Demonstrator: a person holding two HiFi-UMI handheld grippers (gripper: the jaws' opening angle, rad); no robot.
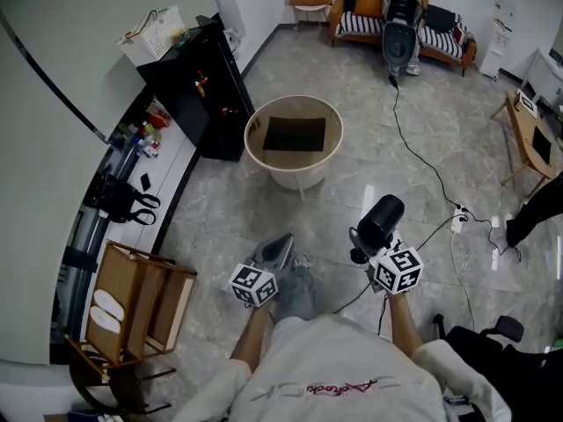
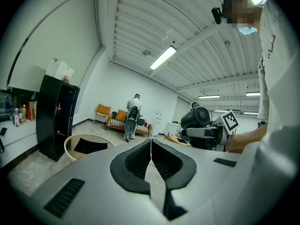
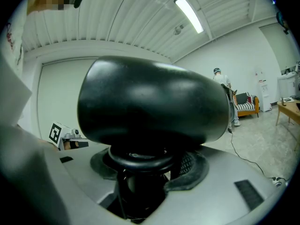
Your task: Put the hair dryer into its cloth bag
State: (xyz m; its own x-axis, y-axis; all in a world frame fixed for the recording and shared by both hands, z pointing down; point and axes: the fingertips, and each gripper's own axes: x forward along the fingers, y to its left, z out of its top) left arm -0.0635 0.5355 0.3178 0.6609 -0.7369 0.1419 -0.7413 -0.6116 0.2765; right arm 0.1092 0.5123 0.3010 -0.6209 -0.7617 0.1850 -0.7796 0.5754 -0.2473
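step in hand, my read: carry phase, dryer picked up, bag not opened yet.

right gripper [image 1: 368,246]: jaws spread wide and clamped on the neck of the glossy black rounded hair dryer [image 1: 381,220], right where the handle meets the body. the dryer's body sits just above the jaws and fills most of the right gripper view. handle drops down between the jaws. grip looks square, no visible tilt.

left gripper [image 2: 151,142]: jaws closed tip to tip, nothing between them. it hangs level beside the right one, apart from it.

flat black square cloth bag [image 1: 295,134] (taking it to be the bag, can't confirm an opening from here) lies on the bottom of the round beige tub [image 1: 264,161], ahead of both sets of jaws and well apart from them. in the left gripper view it sits ahead and to the left of the jaw tips, low down.

next move needs:
- both grippers brought forward over the tub rim
- left jaws opened, then pinched on one edge of the bag's mouth and lifted so it gapes
- dryer fed in nose or handle first, right jaws released only once it's inside

risk: bag lies flat, so picking a single layer could be fiddly.
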